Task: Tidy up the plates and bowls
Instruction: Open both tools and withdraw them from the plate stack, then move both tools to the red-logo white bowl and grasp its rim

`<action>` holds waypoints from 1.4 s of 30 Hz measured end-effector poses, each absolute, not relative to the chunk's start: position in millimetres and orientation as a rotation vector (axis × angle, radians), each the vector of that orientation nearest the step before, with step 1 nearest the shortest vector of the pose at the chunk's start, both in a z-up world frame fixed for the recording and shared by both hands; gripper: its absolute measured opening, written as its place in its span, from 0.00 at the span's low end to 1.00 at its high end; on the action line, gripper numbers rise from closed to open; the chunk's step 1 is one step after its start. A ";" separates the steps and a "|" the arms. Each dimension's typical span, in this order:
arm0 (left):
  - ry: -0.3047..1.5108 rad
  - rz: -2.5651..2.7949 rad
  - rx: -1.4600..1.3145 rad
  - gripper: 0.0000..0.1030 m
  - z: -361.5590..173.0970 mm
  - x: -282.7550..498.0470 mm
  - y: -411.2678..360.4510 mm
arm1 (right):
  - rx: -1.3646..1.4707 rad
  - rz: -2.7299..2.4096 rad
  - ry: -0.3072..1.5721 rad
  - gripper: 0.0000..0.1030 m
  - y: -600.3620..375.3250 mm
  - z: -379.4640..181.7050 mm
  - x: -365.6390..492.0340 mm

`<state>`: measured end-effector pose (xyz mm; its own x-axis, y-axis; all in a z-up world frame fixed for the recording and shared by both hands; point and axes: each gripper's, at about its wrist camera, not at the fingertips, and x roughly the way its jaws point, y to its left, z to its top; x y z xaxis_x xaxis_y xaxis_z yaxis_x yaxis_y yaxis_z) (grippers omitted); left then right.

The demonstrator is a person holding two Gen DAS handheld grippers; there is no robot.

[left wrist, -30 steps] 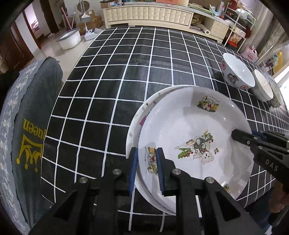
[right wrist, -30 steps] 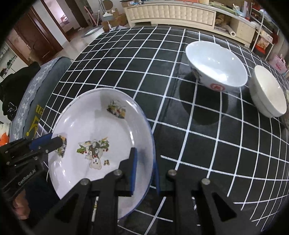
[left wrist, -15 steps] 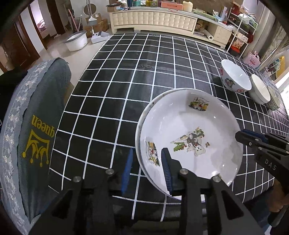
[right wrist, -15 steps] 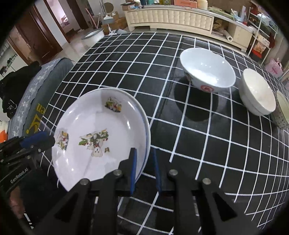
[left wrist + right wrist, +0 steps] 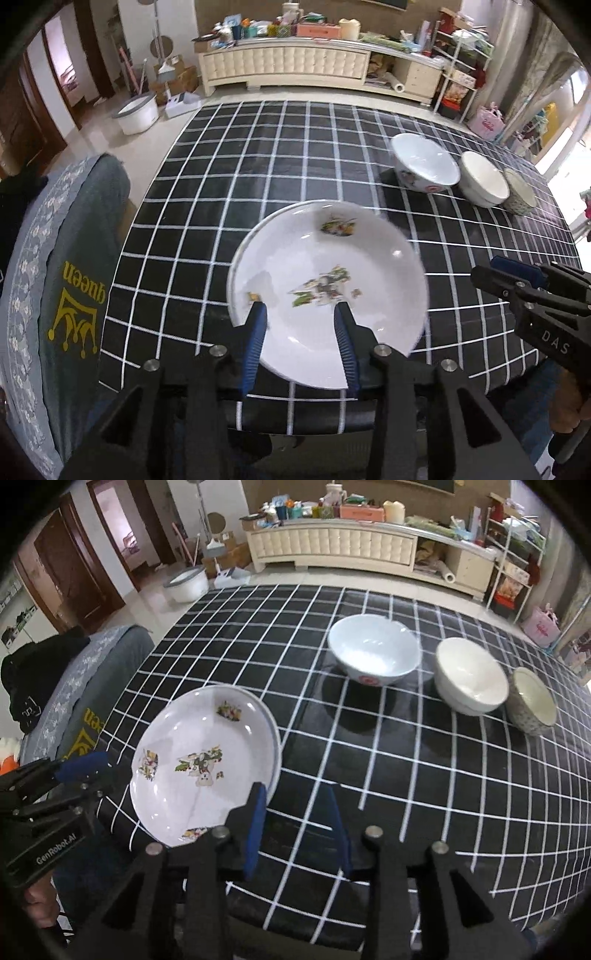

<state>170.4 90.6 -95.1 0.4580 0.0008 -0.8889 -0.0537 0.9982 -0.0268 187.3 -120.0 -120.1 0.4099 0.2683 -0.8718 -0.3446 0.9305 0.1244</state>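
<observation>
The plates [image 5: 207, 764] lie stacked on the checkered surface [image 5: 406, 775] near its front edge. The left gripper [image 5: 299, 339] and right gripper [image 5: 295, 827] are opening their jaws, holding nothing. Three bowls [image 5: 373, 650] stand apart, not yet stacked.

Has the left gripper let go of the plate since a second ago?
Yes. The left gripper gripped the plate rim; now its opening fingers stand clear, above the plate on the checked tablecloth.
</observation>
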 end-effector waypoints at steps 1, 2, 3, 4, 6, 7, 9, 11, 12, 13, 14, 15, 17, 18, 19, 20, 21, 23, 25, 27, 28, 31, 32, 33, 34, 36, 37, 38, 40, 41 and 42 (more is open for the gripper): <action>1.091 0.027 -0.048 0.34 -93.0 170.6 86.2 | -0.079 0.379 1.074 0.47 -124.7 -117.2 186.5; 1.085 0.015 -0.039 0.34 -89.9 171.2 80.0 | -0.081 0.374 1.067 0.49 -128.6 -114.4 185.8; 1.083 0.009 -0.034 0.34 -88.0 172.1 76.1 | -0.082 0.371 1.061 0.50 -131.8 -112.2 185.0; 1.080 0.001 -0.026 0.34 -86.0 172.9 71.1 | -0.083 0.365 1.054 0.52 -137.0 -108.9 185.7; 1.073 -0.018 -0.010 0.36 -81.6 175.8 61.1 | -0.080 0.356 1.044 0.55 -144.7 -104.4 187.1; 1.069 -0.028 -0.003 0.37 -78.8 178.0 55.1 | -0.078 0.352 1.040 0.56 -148.7 -102.2 188.9; 1.061 -0.045 0.007 0.43 -74.1 182.9 46.0 | -0.075 0.346 1.036 0.58 -155.5 -98.5 192.5; 1.056 -0.064 0.014 0.48 -69.4 189.1 36.2 | -0.071 0.337 1.030 0.62 -161.9 -95.6 195.7; 1.053 -0.070 0.019 0.50 -67.7 192.3 31.8 | -0.070 0.332 1.028 0.63 -165.6 -94.0 198.0; 1.049 -0.077 0.023 0.51 -66.1 194.9 28.0 | -0.068 0.327 1.027 0.64 -169.2 -92.7 200.9; 1.047 -0.089 0.030 0.51 -63.9 200.1 22.0 | -0.065 0.322 1.026 0.65 -172.9 -91.5 203.8; 1.047 -0.098 0.036 0.51 -62.5 204.3 17.6 | -0.061 0.318 1.024 0.65 -176.1 -90.1 206.7; 1.046 -0.114 0.048 0.51 -60.2 213.7 10.0 | -0.053 0.313 1.020 0.66 -182.5 -86.8 214.8; 1.046 -0.118 0.054 0.51 -59.5 217.9 7.4 | -0.050 0.311 1.017 0.66 -184.9 -85.6 218.6; 1.046 -0.122 0.060 0.51 -58.6 223.5 4.1 | -0.048 0.313 1.014 0.66 -187.0 -84.4 224.2; 1.045 -0.125 0.063 0.51 -57.6 229.4 1.3 | -0.047 0.315 1.012 0.67 -187.5 -84.4 227.5; 1.044 -0.129 0.064 0.51 -56.7 234.9 -1.0 | -0.046 0.317 1.011 0.67 -188.5 -84.1 232.0; 1.041 -0.131 0.063 0.51 -54.2 246.5 -4.0 | -0.042 0.328 1.009 0.67 -190.3 -84.6 242.3; 1.039 -0.132 0.061 0.51 -52.4 258.6 -5.0 | -0.038 0.341 1.013 0.67 -191.2 -86.7 253.9; 1.040 -0.129 0.059 0.51 -52.0 271.6 -4.9 | -0.037 0.358 1.011 0.67 -191.6 -88.3 262.9; 1.045 -0.126 0.056 0.51 -52.8 279.9 -4.8 | -0.040 0.367 1.008 0.67 -190.9 -88.6 267.1; 1.060 -0.122 0.052 0.51 -56.6 298.2 -3.8 | -0.049 0.383 1.001 0.67 -189.1 -90.3 281.2; 1.065 -0.122 0.052 0.51 -58.5 305.8 -3.7 | -0.048 0.385 1.001 0.67 -188.8 -91.1 284.2; 1.070 -0.121 0.055 0.51 -60.2 311.9 -3.7 | -0.048 0.385 1.003 0.67 -188.4 -92.2 289.0; 1.073 -0.121 0.058 0.51 -61.3 316.3 -3.9 | -0.049 0.383 1.002 0.67 -187.7 -93.4 295.4; 1.080 -0.122 0.067 0.51 -65.1 327.4 -5.0 | -0.053 0.381 1.002 0.67 -186.8 -96.2 305.4; 1.084 -0.124 0.072 0.51 -67.3 333.9 -6.3 | -0.056 0.382 1.003 0.67 -186.4 -98.3 310.3; 1.088 -0.127 0.075 0.51 -69.4 339.6 -7.1 | -0.058 0.382 1.005 0.67 -186.0 -100.1 313.9; 1.096 -0.132 0.075 0.51 -72.8 348.5 -8.9 | -0.063 0.384 1.010 0.67 -184.6 -105.5 325.0; 1.101 -0.133 0.077 0.51 -74.5 354.3 -11.1 | -0.062 0.388 1.015 0.67 -184.4 -108.1 329.6; 1.105 -0.133 0.080 0.51 -77.4 360.7 -12.5 | -0.061 0.392 1.024 0.67 -183.6 -111.7 335.0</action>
